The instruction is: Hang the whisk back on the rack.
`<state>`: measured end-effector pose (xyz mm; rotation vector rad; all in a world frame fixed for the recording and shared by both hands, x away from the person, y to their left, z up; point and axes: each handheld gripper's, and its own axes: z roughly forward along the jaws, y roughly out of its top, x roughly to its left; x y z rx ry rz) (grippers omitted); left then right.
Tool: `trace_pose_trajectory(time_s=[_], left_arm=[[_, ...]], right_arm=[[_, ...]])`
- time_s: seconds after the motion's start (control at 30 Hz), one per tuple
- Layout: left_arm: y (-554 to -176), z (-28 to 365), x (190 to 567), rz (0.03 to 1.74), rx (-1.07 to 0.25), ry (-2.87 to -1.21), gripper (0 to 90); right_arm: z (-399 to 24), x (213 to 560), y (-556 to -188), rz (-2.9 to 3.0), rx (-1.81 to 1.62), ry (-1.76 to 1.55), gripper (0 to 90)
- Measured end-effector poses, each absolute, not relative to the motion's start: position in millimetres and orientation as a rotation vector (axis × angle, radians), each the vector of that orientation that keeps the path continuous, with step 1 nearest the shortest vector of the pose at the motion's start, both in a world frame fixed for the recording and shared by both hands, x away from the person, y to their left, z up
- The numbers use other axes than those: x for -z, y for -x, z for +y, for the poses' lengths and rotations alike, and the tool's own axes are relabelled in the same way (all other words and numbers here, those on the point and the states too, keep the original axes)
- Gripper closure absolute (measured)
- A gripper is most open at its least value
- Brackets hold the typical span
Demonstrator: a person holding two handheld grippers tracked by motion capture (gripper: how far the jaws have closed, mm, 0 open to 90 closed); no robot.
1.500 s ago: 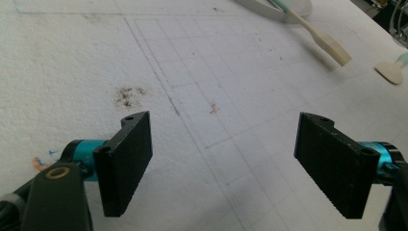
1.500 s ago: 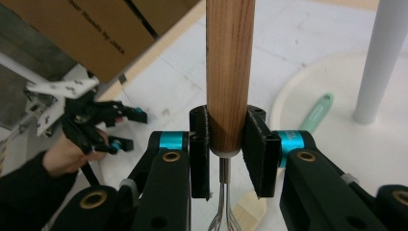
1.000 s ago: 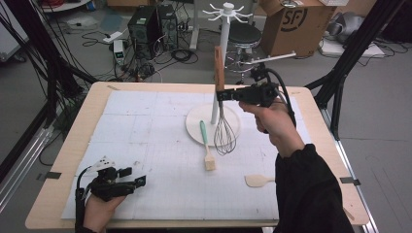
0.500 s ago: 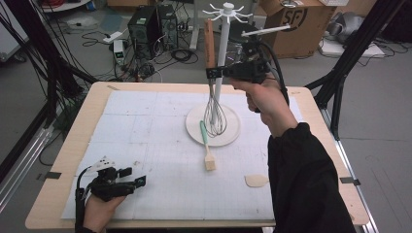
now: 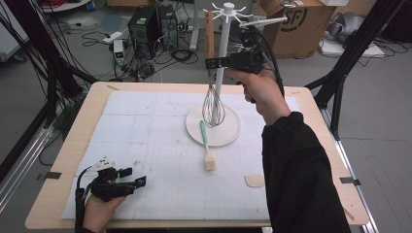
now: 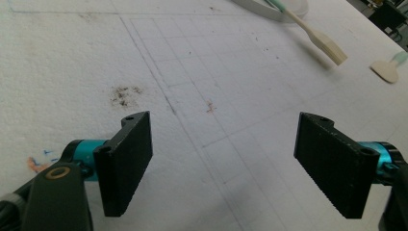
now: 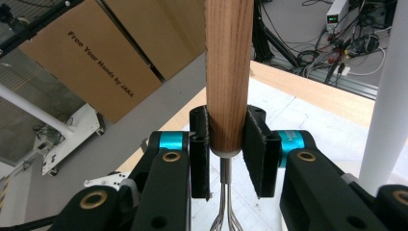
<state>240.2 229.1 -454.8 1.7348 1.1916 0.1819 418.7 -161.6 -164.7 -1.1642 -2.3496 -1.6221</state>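
Note:
A whisk (image 5: 212, 99) with a wooden handle (image 7: 228, 67) hangs upright in the air over the white round base plate (image 5: 228, 133) of a white hook stand (image 5: 224, 29). My right gripper (image 5: 214, 63) is shut on the lower end of that handle, its jaws pressed on both sides. The handle's top reaches up beside the stand's hooks. A green-handled brush (image 5: 206, 145) lies half on the plate, half on the mat. My left gripper (image 5: 133, 178) rests open at the near left corner, with nothing between its jaws in the left gripper view.
A small flat spatula head (image 5: 254, 180) lies on the mat near the right sleeve. The white gridded mat (image 5: 145, 126) covers the wooden table. Cardboard boxes (image 5: 296, 24), cables and black frame legs stand beyond the far edge.
My right gripper has lifted the whisk higher and moved it left, closer to the stand's pole and hooks. The left gripper has stayed put.

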Motion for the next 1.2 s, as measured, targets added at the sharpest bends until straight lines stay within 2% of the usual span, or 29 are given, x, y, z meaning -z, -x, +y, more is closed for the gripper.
trace_pose_trajectory(time_s=[0.8,0.93,1.13,1.17,1.2], left_arm=[[-239.7,228.1,454.8,1.19,-0.184,-1.737,21.8],[-239.8,228.3,454.7,1.189,-0.183,-1.739,21.8],[-238.7,228.6,454.4,1.191,-0.184,-1.74,21.8],[-239.0,228.6,454.5,1.188,-0.185,-1.743,21.8],[-239.1,228.3,454.4,1.187,-0.187,-1.746,21.8]], right_arm=[[-161.4,174.1,-419.9,-2.467,1.62,1.2,73.0],[-160.2,174.5,-419.7,-2.496,1.614,1.202,68.0],[-165.1,174.6,-421.6,-2.469,1.634,1.22,76.5],[-165.3,174.9,-421.6,-2.46,1.637,1.227,73.1],[-165.5,175.6,-421.8,-2.455,1.646,1.231,66.1]])
